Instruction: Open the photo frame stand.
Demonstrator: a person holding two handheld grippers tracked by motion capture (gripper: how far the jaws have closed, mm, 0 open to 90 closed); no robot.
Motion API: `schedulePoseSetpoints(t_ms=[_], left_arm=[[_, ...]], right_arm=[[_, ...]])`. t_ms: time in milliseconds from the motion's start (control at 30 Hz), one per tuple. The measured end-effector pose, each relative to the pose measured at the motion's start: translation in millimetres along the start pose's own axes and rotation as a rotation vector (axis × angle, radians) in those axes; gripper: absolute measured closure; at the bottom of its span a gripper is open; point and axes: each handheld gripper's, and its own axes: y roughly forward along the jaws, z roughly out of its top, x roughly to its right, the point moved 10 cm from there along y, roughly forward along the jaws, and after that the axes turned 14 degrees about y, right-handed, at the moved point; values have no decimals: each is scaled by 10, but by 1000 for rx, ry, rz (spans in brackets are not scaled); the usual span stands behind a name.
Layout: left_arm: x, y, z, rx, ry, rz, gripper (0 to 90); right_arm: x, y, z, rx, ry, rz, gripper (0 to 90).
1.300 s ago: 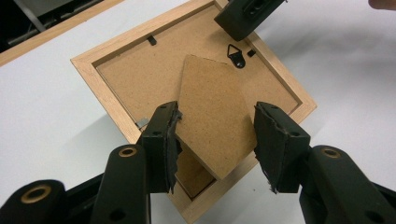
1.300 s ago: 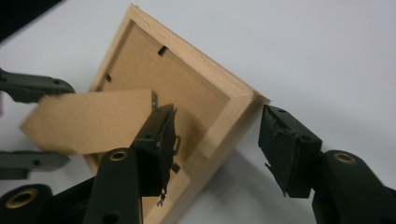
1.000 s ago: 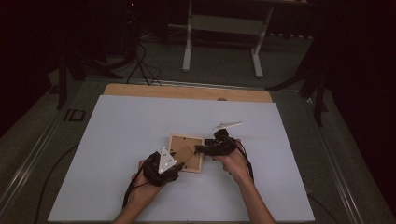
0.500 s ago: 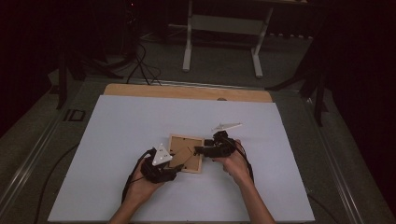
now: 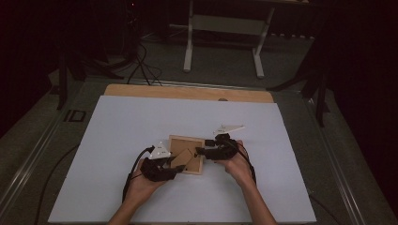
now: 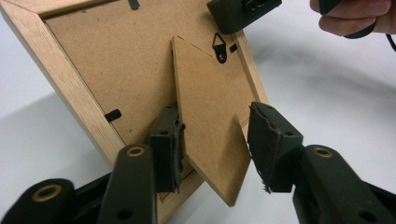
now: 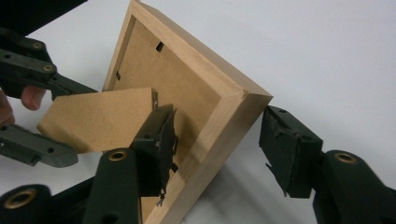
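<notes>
— What's on the desk [image 5: 141, 122] right now?

— A small wooden picture frame [image 5: 180, 143], face down near the middle of the white desk, a little toward the near edge. Its brown backing board faces up, and the hinged cardboard stand [image 6: 205, 116] is lifted away from the back.

— Where are the person's hands?

— Both come in from the near side. The left tool [image 5: 174, 168] is at the frame's near left corner and the right tool [image 5: 201, 151] at its right edge.

— Are the tools gripping anything?

— The left tool [image 6: 212, 140] has its jaws spread wide on either side of the stand's free end; one pad lies against the stand and the other stands apart from it. The right tool [image 7: 217, 149] is also open wide, straddling a corner of the frame [image 7: 219, 100]: one jaw sits inside over the backing, the other hangs outside the wooden edge, not touching.

— Anything different from a second ago?

— The frame lies in the same spot. The left hand has moved a little nearer and to the left, so its grey plate now sits at the frame's left edge rather than over it. The right hand has barely moved.
</notes>
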Motion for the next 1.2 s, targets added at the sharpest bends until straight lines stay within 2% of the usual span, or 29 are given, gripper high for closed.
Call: schedulePoseSetpoints(t_ms=[233,533,600,733,800,867,967,1067,1133,1200], left_arm=[[17,3,-11,-25,25,5,608],[-29,38,-6,-45,64,57,617],[-43,49,4,-38,60,63,618],[-74,65,30,-28,39,61,613],[-82,73,19,-36,45,67,614],[-85,73,13,-37,37,66,612],[-89,74,7,-39,38,65,611],[-79,69,5,-45,67,82,611],[-69,70,2,-52,99,104,611],[-59,73,3,-58,134,127,612]], right_arm=[[-38,-55,14,12,-34,0,506],[-56,-142,86,63,-55,-18,577],[-56,-162,95,69,-57,-24,589],[-128,-232,150,98,-68,4,621],[-171,-233,164,89,-83,12,617],[-147,-206,171,82,-103,-39,606],[-134,-192,170,82,-85,-34,601],[-103,-195,165,78,-80,-50,591],[-71,-197,162,73,-78,-63,576],[-55,-192,160,71,-65,-57,558]])
